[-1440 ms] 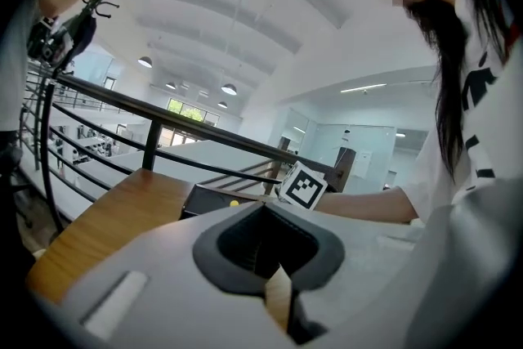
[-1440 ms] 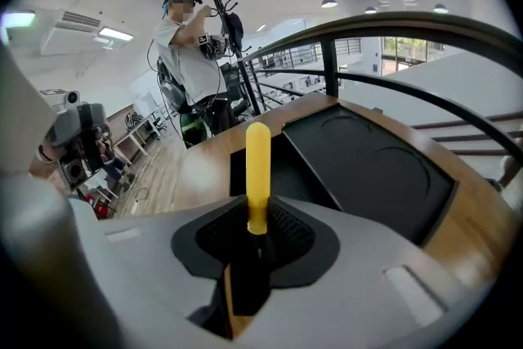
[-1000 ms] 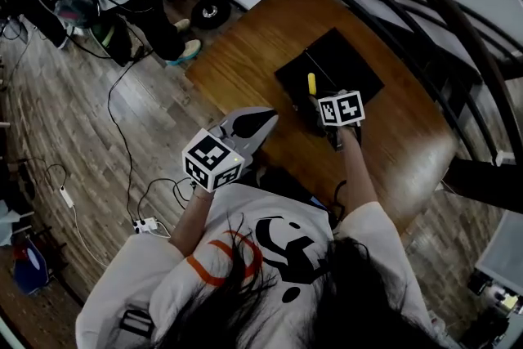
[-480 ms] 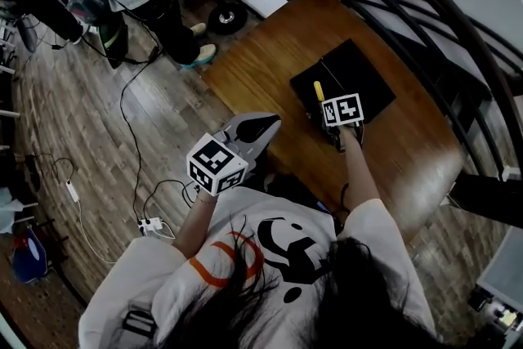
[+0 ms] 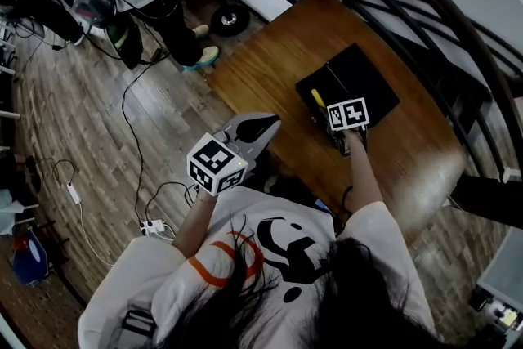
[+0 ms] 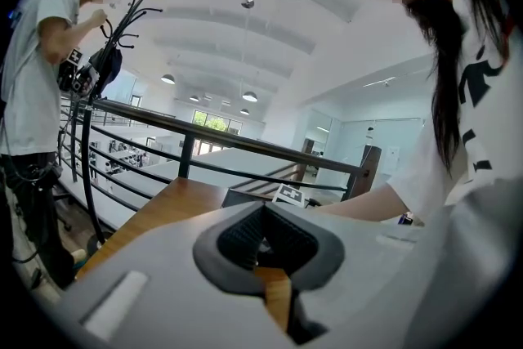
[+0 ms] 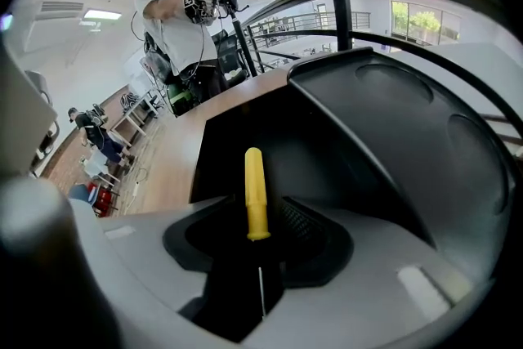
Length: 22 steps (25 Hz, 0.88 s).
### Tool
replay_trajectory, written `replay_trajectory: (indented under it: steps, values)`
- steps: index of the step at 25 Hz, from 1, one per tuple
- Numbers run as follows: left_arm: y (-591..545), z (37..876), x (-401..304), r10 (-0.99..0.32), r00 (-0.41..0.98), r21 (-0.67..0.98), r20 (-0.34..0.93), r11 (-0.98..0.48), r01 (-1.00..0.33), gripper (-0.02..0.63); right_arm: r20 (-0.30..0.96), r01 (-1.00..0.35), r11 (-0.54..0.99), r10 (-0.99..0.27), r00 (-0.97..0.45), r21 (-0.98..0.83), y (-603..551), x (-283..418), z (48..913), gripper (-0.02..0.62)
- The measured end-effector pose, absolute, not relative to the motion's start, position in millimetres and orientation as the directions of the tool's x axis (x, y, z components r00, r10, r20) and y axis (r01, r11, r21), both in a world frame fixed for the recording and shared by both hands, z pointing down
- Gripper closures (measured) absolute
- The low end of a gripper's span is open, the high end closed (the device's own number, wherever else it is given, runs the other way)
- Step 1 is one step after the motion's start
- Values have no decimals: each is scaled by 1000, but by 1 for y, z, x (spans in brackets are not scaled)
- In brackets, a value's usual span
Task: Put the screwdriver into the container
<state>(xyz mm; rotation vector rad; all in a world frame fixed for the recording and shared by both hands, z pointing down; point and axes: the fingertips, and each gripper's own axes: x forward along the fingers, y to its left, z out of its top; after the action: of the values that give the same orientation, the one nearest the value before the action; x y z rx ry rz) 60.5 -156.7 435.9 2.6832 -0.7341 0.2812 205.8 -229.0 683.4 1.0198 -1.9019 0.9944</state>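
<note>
An open-plan office or lab, seen from a mezzanine: black railing [image 6: 245,141], wood floor [image 5: 73,110] strewn with cables [image 5: 131,135], desks [image 7: 135,112] beyond, ceiling lights [image 6: 249,96].

Two hand-held grippers, one clamped, one empty.
The right hand-held gripper [image 7: 258,245], at the end of an outstretched bare right forearm [image 5: 359,172], has its jaws closed on a screwdriver [image 7: 255,192], whose yellow handle pokes forward. The left hand-held gripper [image 6: 261,245], held close to the torso, has its jaws together with nothing between them.

No legible text or numbers anywhere.
</note>
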Motion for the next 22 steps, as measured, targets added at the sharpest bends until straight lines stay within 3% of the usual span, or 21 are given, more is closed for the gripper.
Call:
replay_trajectory:
  steps: [10,22]
  values:
    - [-156,437,51,-427,862,279,274,-822,-496,605,779,-898,303,-455,-431,-320,-222,210,636,417]
    - [-157,441,61,-334,905,293,263,-866,-405,605,602,-884,256,-656,-456,-391,-179,187,544,494]
